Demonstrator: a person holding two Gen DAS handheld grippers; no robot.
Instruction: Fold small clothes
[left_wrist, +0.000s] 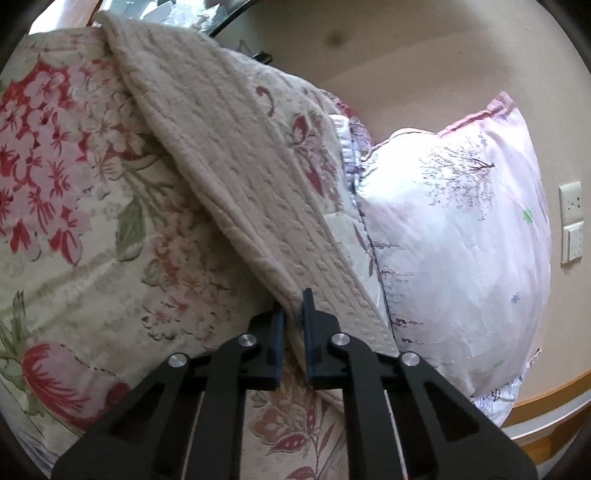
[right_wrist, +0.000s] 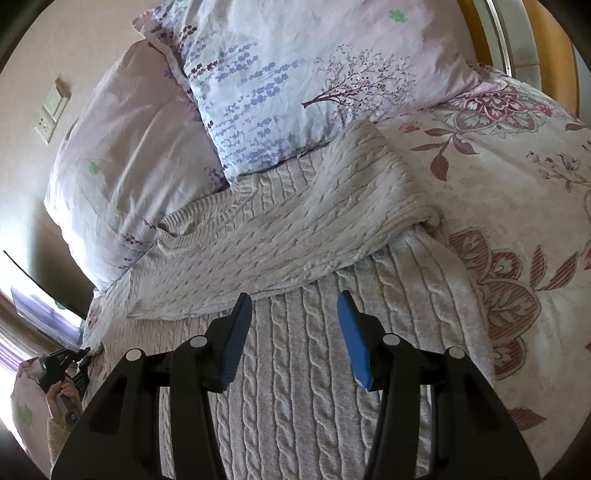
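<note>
sweater (right_wrist: 295, 229): cable-knit cloth, matt, rough
bedspread (right_wrist: 517, 206): printed quilted cloth, matt
pillows (right_wrist: 280, 74): smooth thin cloth, creased
fingers (right_wrist: 236, 332): matt blk plastic, ribbed blue pads, shiny metal pins
headboard (right_wrist: 476, 33): glossy wood

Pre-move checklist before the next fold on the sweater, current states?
1. Left hand-held gripper shut on sweater edge: ok, knit sits between its pads in the left wrist view.
2. Right hand-held gripper free: ok, open above the sweater body, nothing between its fingers.
3. Sleeve folded across the body: ok.
4. Sweater flat on the quilt: not ok, a bunched ridge at the sleeve's right end.
5. Pillows clear of the sweater: not ok, they meet its far edge.
6. How much cloth the left grip holds: cannot tell.
</note>
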